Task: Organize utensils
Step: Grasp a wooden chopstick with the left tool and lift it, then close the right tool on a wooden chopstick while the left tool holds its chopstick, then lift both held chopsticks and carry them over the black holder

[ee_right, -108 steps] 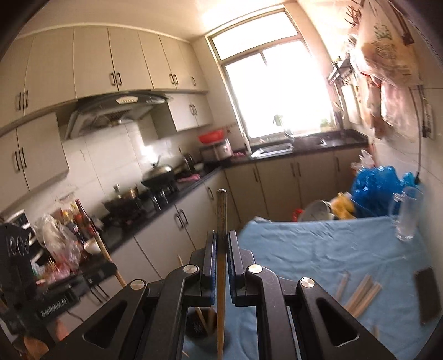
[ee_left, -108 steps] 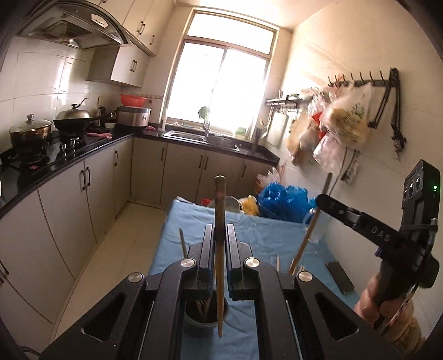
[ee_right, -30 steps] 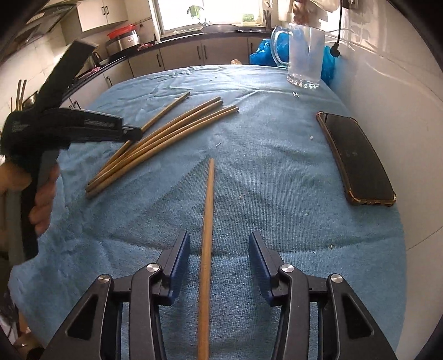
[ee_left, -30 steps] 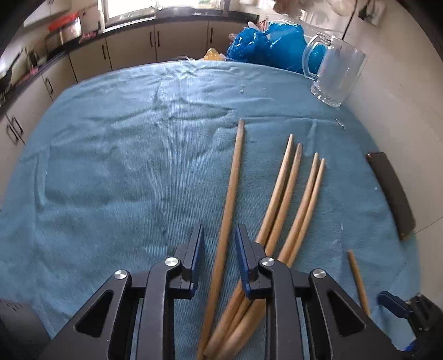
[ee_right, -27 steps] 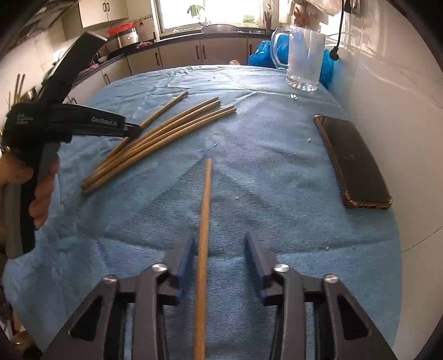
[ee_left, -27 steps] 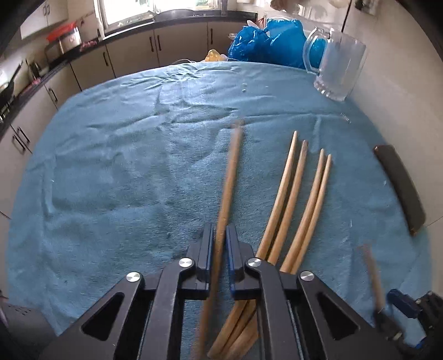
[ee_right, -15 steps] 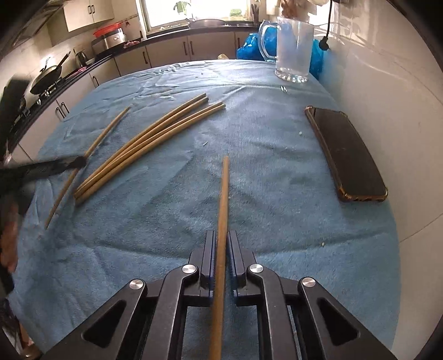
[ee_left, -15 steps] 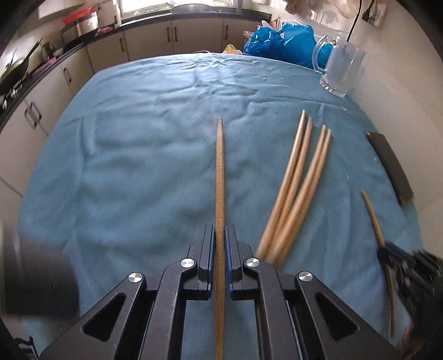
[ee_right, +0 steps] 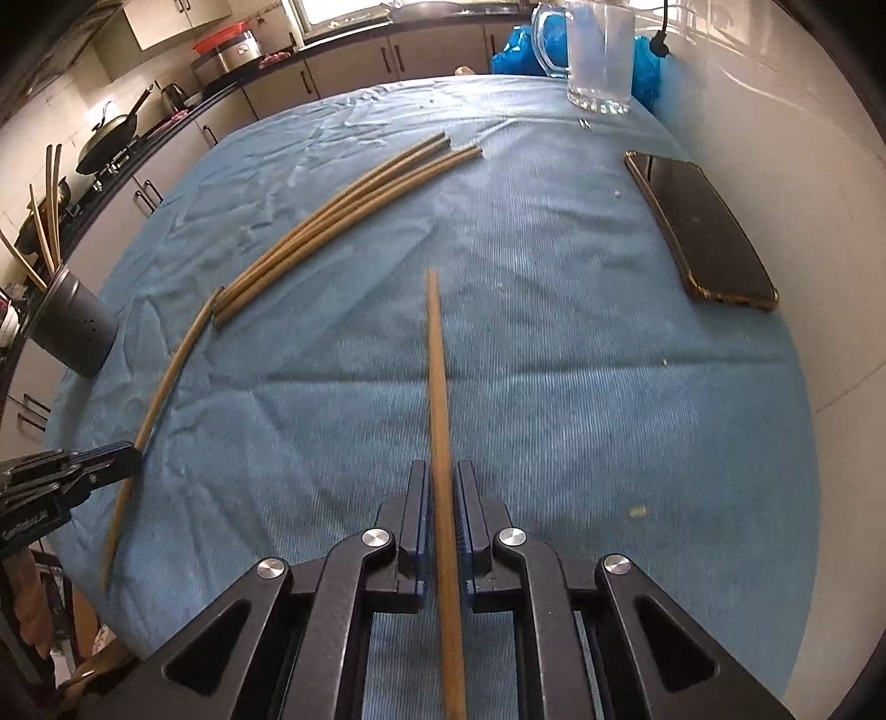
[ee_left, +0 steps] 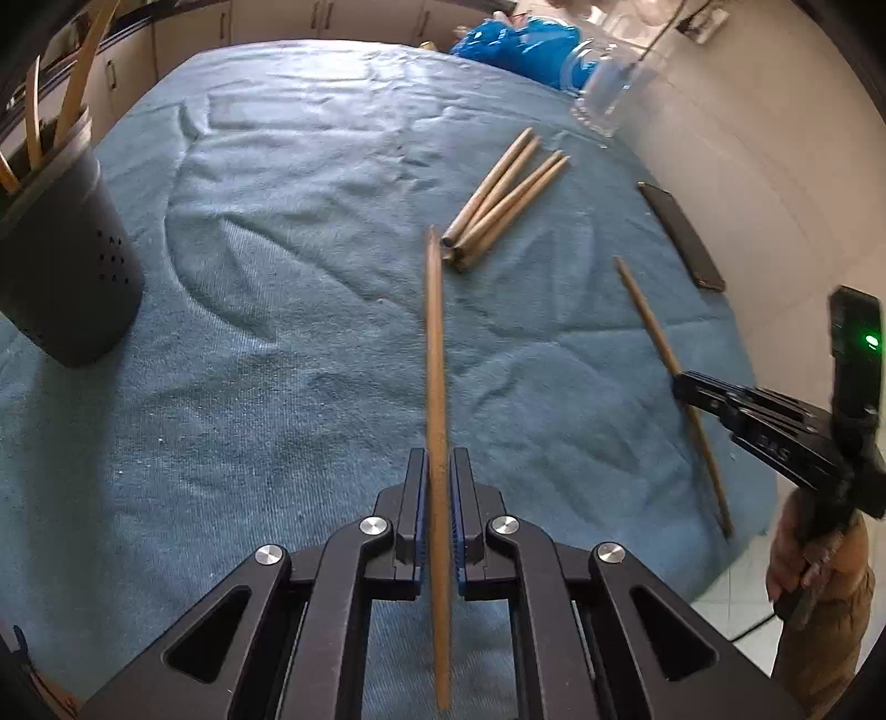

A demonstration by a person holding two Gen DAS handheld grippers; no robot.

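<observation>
A: Left gripper (ee_left: 437, 482): jaws clenched on one wooden chopstick (ee_left: 434, 354). The stick runs forward between the pads, its far tip in line with the butt ends of the loose bundle.

B: Right gripper (ee_right: 441, 493), same state?

A: Yes. Clamped on a second chopstick (ee_right: 440, 399), pointing out over the blue cloth (ee_right: 554, 387) that covers the tabletop. From the left wrist view this stick passes through the right gripper's tip and slants away across the cloth.

B: Both sets of jaws have just been closing, each with a stick between them. What remains loose?

A: Four chopsticks (ee_left: 504, 199) in a bundle mid-cloth, butts together and touching, tips fanned slightly toward the glass mug (ee_right: 598, 55).

B: Holder?

A: Dark cylindrical holder (ee_left: 61, 260), small holes in its side, upright at the left edge of the cloth. Several sticks already stand in it, leaning. It is well apart from both grippers.

B: Other items?

A: Dark phone (ee_right: 703, 232) lying flat near the right wall, clear of the bundle. Mug upright at the far right corner, blue bag (ee_left: 515, 44) behind it. A hand (ee_left: 814, 548) grips the right gripper's handle.
</observation>
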